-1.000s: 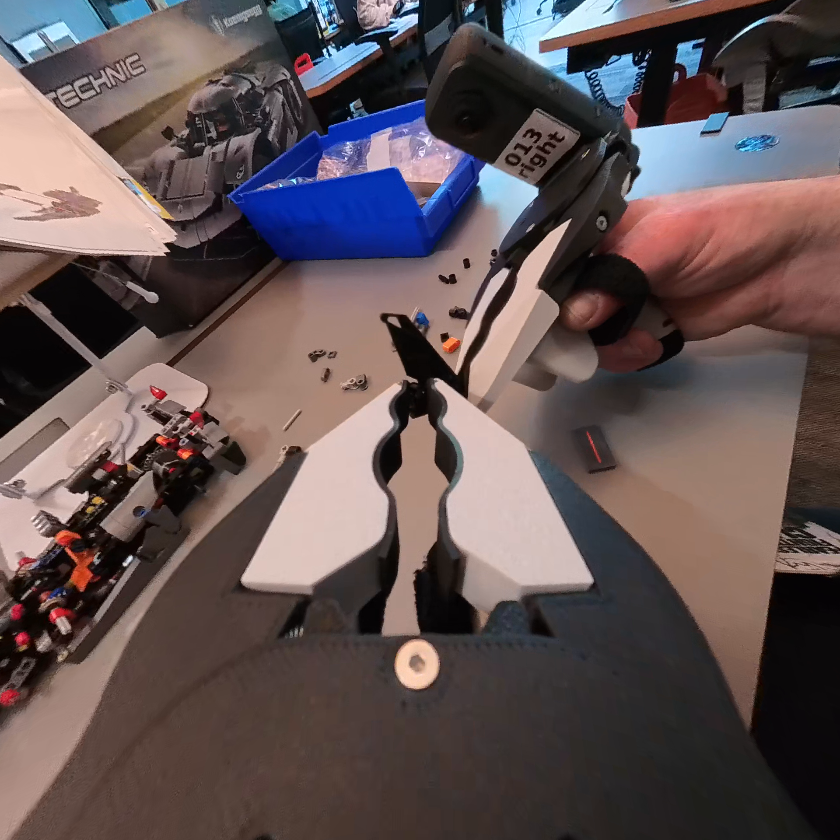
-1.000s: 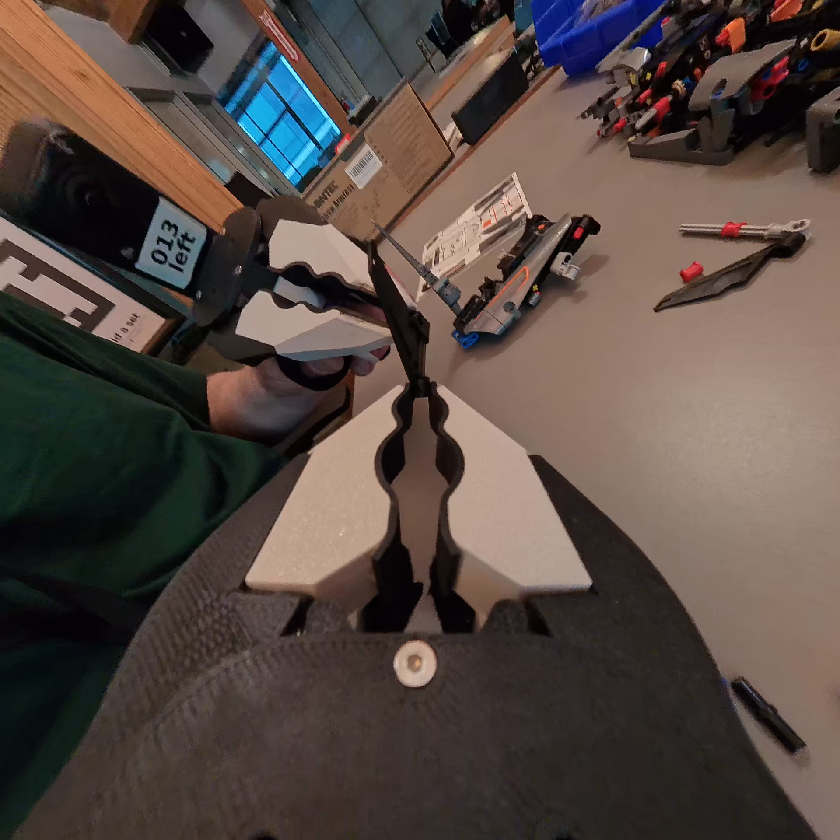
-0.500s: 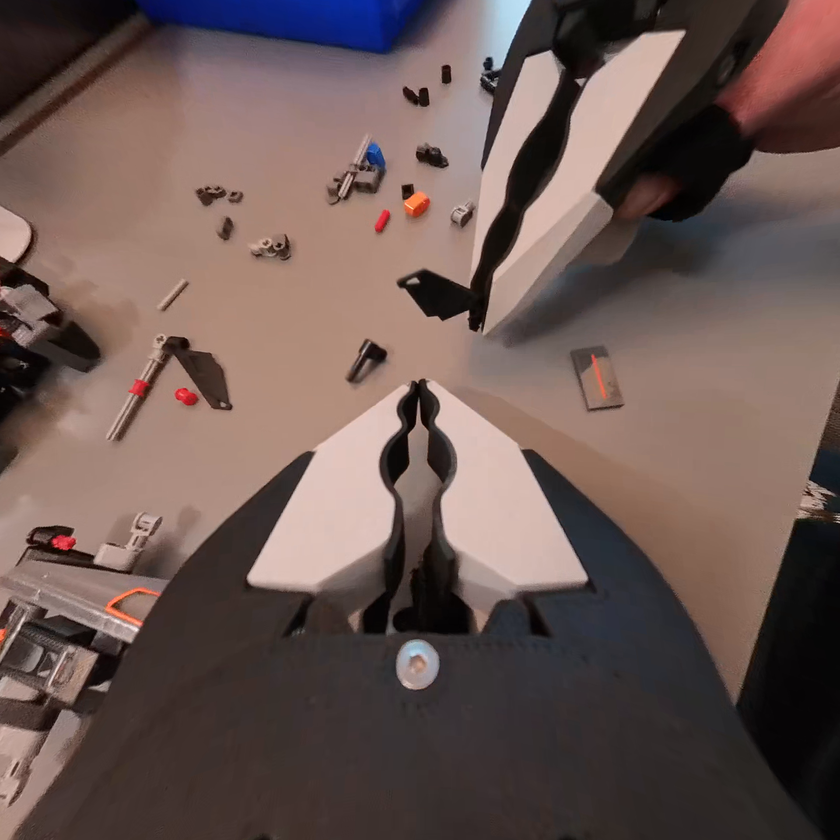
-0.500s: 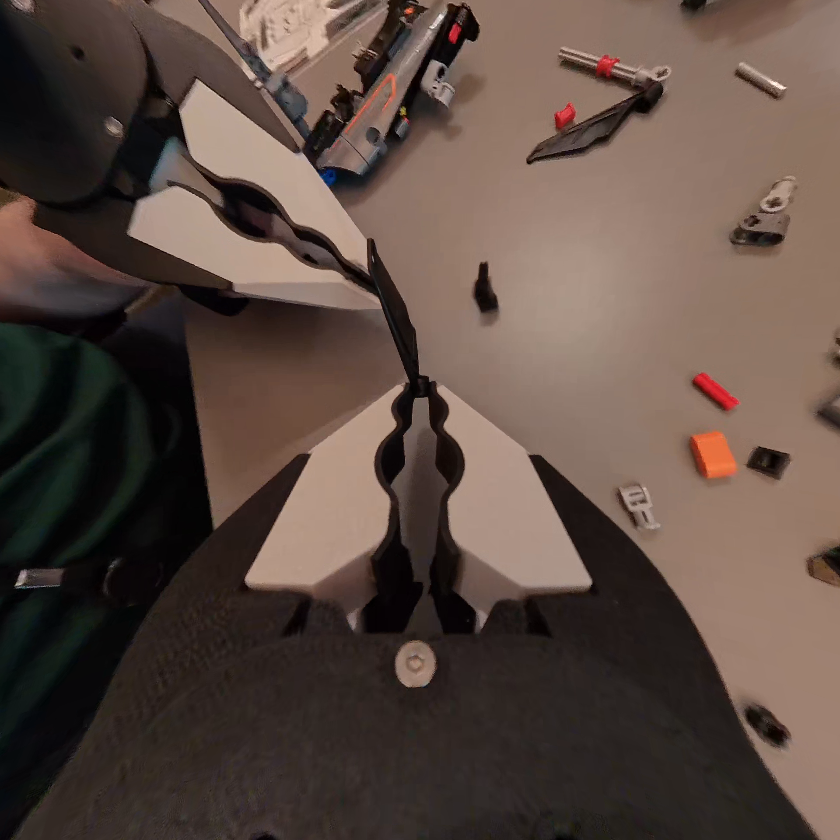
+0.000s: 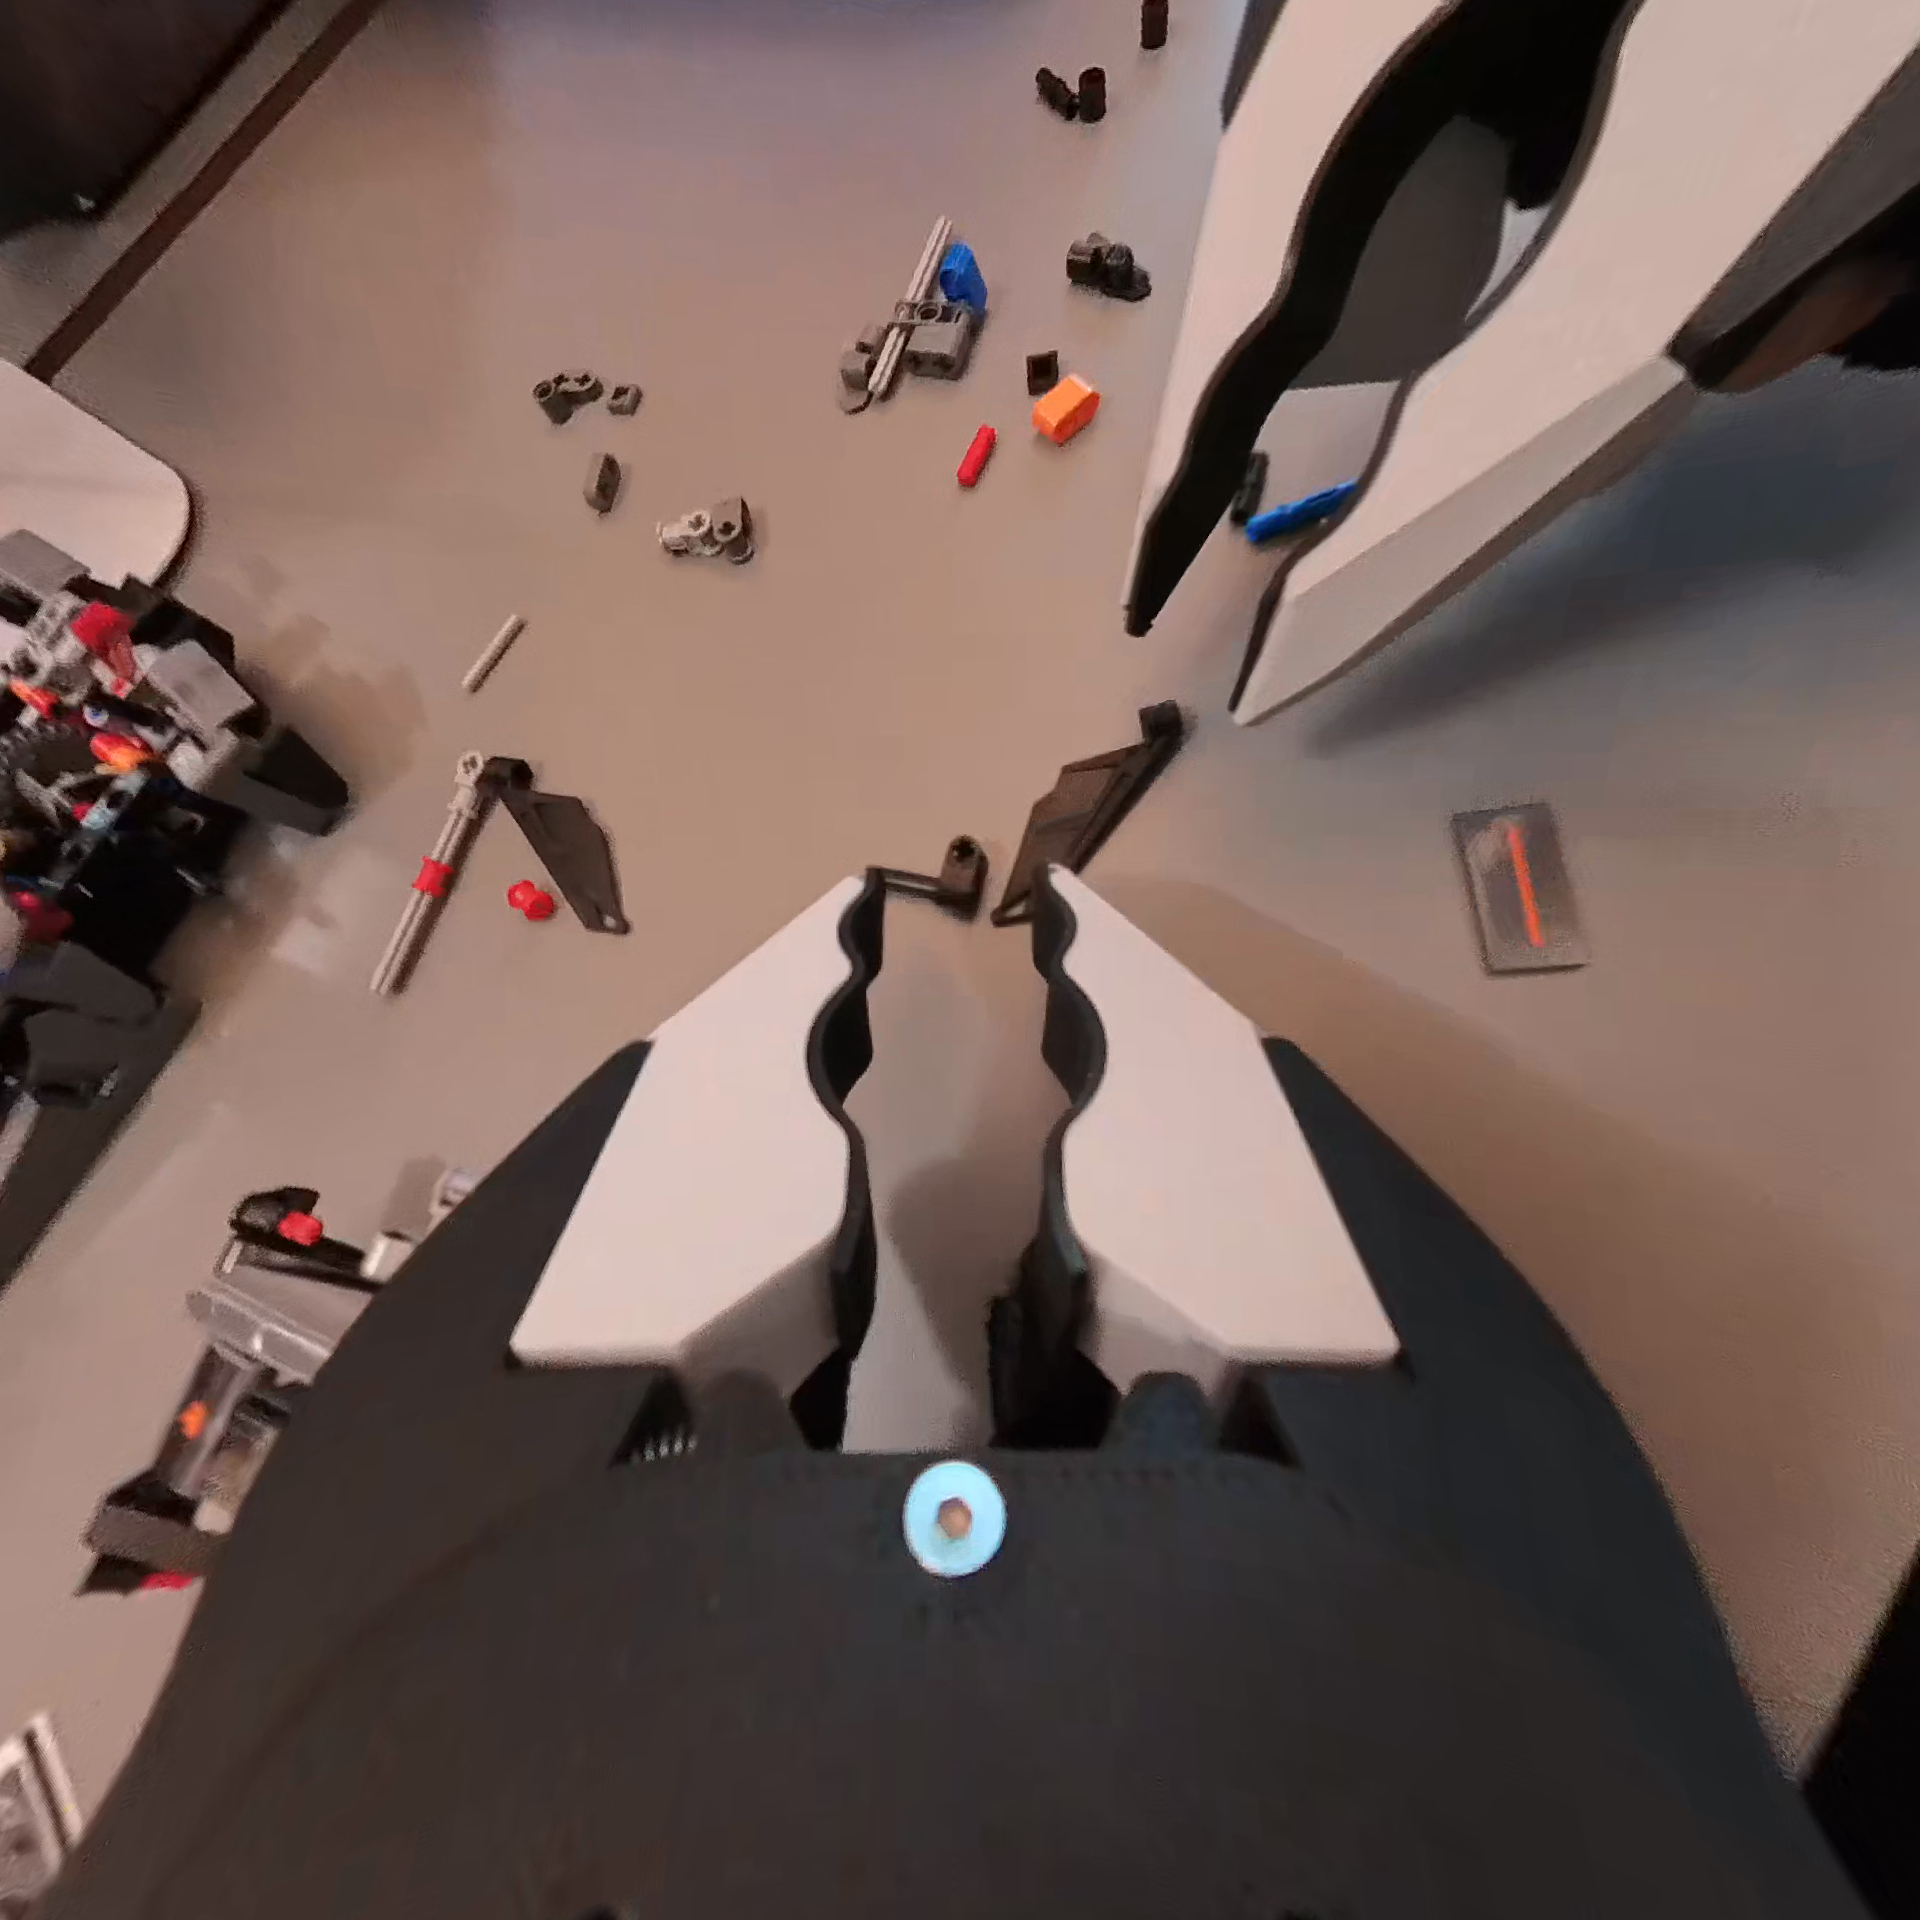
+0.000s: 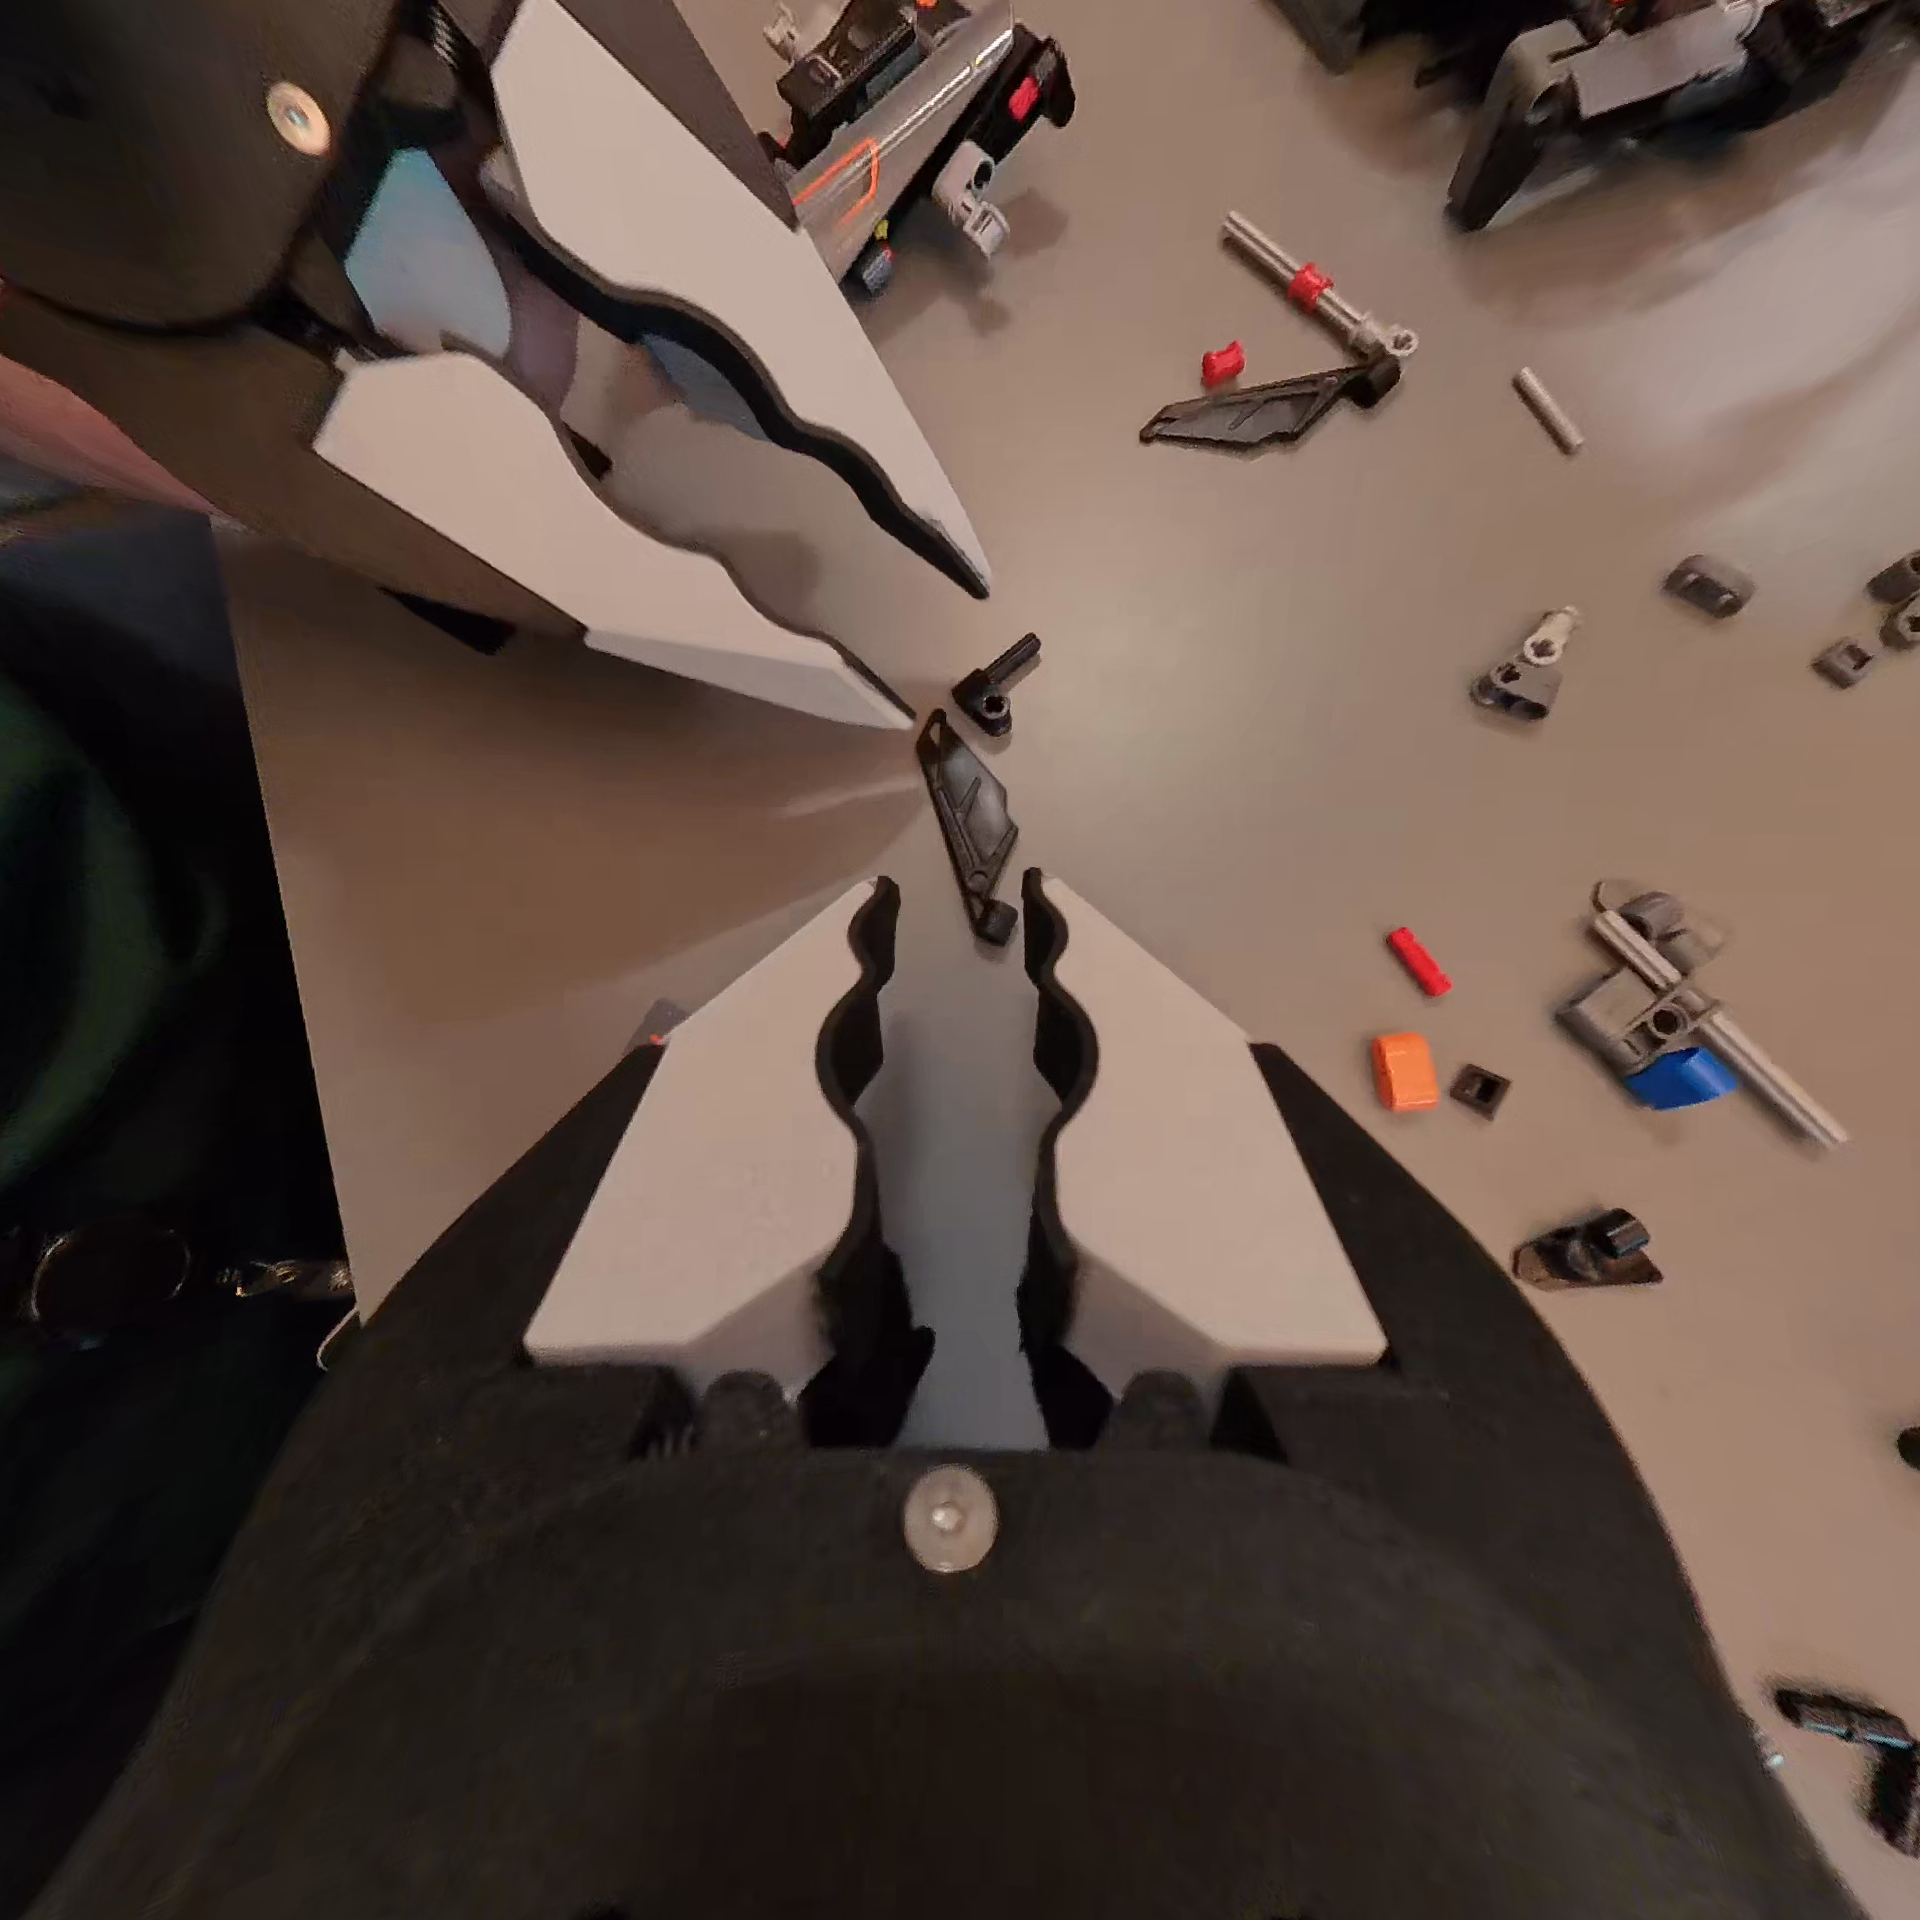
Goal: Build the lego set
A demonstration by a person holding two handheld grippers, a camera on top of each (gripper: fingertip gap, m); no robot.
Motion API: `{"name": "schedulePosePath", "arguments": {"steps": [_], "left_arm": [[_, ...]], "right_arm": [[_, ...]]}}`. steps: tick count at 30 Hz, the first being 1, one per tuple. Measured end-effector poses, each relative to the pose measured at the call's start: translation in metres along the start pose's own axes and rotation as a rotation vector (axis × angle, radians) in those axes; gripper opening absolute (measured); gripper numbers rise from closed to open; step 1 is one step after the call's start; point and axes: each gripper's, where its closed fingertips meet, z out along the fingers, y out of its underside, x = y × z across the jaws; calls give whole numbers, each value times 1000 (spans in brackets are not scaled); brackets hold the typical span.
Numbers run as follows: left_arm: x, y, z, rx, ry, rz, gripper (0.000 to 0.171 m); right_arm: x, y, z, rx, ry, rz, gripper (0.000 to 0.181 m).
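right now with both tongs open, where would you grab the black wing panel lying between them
Probably across the black wing panel at its wide middle, tongs coming straight down. It lies flat on the table and tapers at both ends, so the middle gives most edge to pinch. The right tongs sit just over its stubby connector end; the small black pin piece crowds the far tip.

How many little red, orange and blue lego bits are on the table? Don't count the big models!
Red: 3 (red pin, red round bit, red collar on the grey rod)
Orange: 1 (orange piece)
Blue: 2 (blue piece, blue pin)
Total: 6
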Motion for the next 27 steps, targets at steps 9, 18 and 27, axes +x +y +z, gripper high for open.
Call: {"name": "schedulePosePath", "arguments": {"steps": [9, 18, 27], "left_arm": [[-1, 5, 20, -65, -6, 117, 5], [9, -60, -25, 365, 270, -208, 4], [6, -105, -68, 704, 797, -779, 4]], "right_arm": [[2, -9, -1, 99, -32, 33, 13], [-1, -39, -21, 331, 1, -74, 21], [-15, -73, -49, 482, 225, -282, 18]]}}
